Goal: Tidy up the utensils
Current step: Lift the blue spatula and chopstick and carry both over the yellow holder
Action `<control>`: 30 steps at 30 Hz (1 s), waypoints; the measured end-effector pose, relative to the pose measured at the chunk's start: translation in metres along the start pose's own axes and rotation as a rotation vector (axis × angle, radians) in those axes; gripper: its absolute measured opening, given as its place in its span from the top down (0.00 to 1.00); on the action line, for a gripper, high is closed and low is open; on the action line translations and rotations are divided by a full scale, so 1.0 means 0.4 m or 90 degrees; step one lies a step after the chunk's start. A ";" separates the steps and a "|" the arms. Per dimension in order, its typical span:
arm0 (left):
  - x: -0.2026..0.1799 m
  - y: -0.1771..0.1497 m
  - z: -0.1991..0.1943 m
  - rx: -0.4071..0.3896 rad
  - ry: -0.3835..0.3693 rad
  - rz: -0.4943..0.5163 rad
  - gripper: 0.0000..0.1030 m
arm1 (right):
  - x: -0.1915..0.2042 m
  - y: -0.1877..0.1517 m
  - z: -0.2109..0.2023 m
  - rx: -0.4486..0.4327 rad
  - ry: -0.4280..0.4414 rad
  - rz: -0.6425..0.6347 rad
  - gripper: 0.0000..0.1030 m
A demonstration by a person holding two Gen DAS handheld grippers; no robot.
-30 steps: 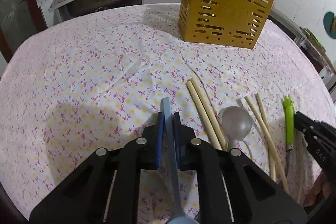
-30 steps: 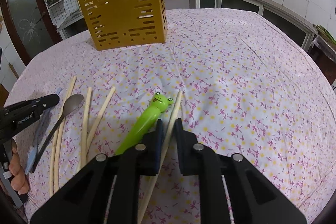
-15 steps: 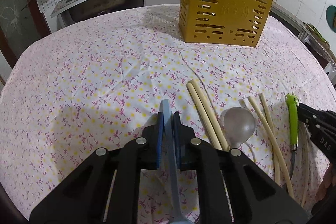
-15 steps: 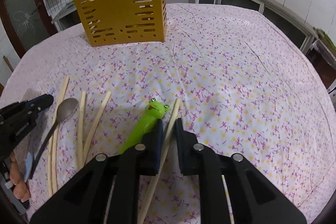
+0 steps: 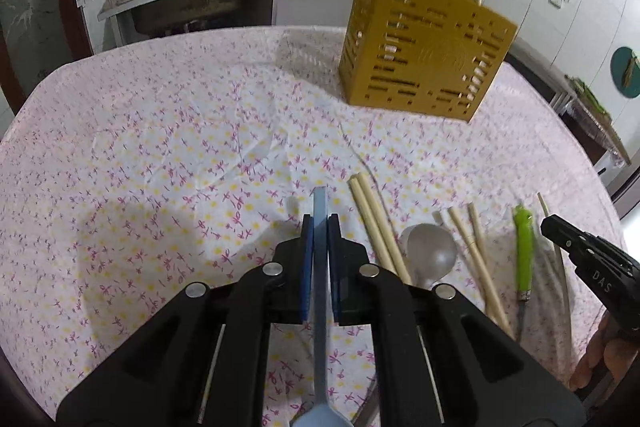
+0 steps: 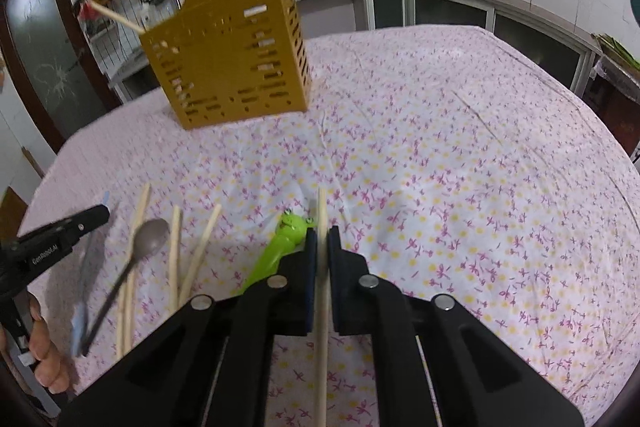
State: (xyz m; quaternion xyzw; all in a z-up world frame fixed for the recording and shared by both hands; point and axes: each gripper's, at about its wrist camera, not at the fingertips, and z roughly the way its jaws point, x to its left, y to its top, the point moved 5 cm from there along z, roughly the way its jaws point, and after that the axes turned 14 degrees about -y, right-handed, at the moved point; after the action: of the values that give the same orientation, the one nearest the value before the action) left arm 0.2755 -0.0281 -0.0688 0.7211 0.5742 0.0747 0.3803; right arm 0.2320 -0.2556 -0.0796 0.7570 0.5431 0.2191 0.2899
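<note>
The left gripper (image 5: 318, 227) has its fingers closed on the flat handle of a blue spoon (image 5: 320, 211), gripped part-way along with the handle tip projecting ahead and the bowl trailing back under the gripper body. The right gripper (image 6: 322, 239) has just been closing, and its fingers now pinch a single pale chopstick (image 6: 322, 211) along its shaft, the tip projecting forward. Both items appear light and rigid; the spoon looks like smooth plastic and the chopstick is round and thin, so either could likely swivel or slip in a two-point pinch. A hold nearer the middle of each would limit swing. Loose on the floral-clothed worktop (image 5: 180, 131) between the two grippers lie several more chopsticks (image 5: 376, 219), a metal spoon (image 5: 432, 255) and a green frog-headed utensil (image 6: 280, 247), the last just beside the right fingers. The yellow slotted utensil holder (image 6: 232, 55) stands upright at the far side, well apart from the loose items, with chopsticks already protruding from it. Long items will probably need to enter it end-first.
</note>
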 end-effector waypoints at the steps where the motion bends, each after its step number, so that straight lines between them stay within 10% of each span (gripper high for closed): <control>1: -0.003 0.001 -0.006 -0.007 -0.005 -0.001 0.94 | -0.002 0.001 -0.003 -0.003 0.005 0.004 0.94; 30: -0.134 0.139 -0.210 -0.170 -0.068 0.068 0.95 | 0.004 0.152 -0.171 -0.205 0.161 0.037 0.94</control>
State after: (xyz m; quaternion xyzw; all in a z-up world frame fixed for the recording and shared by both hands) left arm 0.2549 -0.0396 0.0428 0.6967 0.4988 0.1323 0.4984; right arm 0.2303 -0.2550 0.0119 0.6826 0.5108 0.4050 0.3303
